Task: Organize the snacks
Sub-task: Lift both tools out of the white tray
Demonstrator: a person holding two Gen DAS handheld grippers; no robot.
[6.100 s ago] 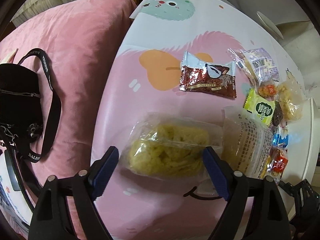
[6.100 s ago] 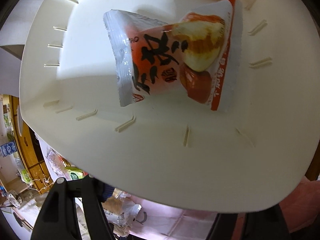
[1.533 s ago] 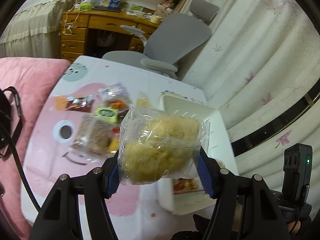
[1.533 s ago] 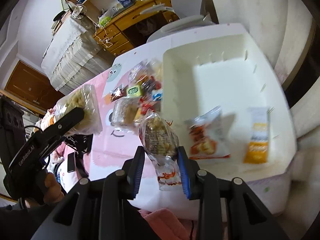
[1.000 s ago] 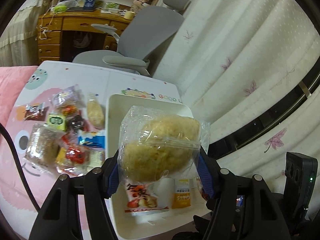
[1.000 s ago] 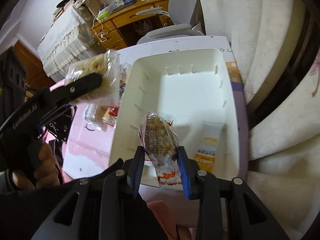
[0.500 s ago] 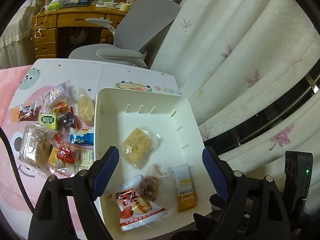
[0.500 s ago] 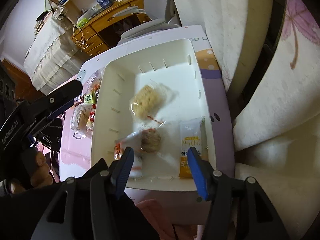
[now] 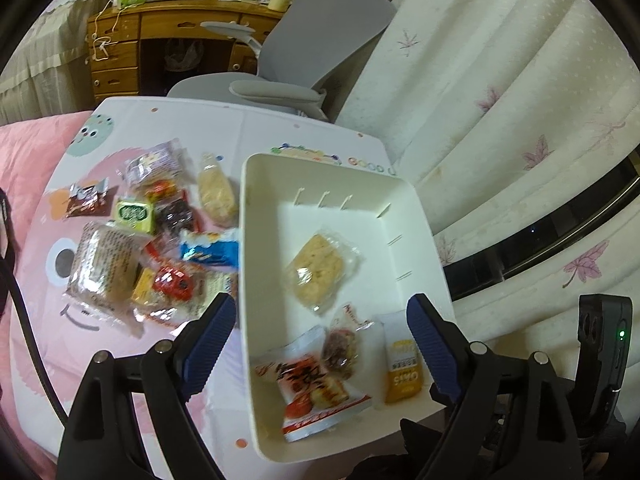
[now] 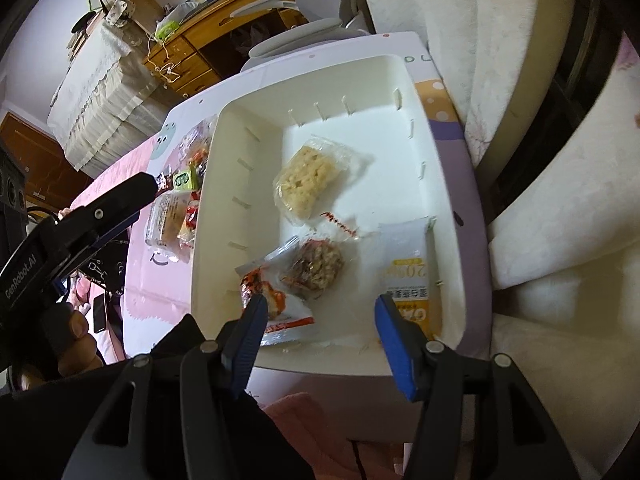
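Note:
A white bin sits on the table's right side. Inside lie a pale yellow puffed snack in clear wrap, a brown nutty snack, an orange-red packet and a white-and-yellow bar. A pile of wrapped snacks lies left of the bin. My left gripper is open and empty above the bin's near end. My right gripper is open and empty above the near rim.
The table has a pink cartoon cover. A grey office chair and a wooden desk stand behind it. Cream curtains hang at the right. A pink cushion lies at the left.
Both grippers opened and let go: the yellow puffed snack and the brown nutty snack now lie in the bin. Both grippers hover above it, empty.

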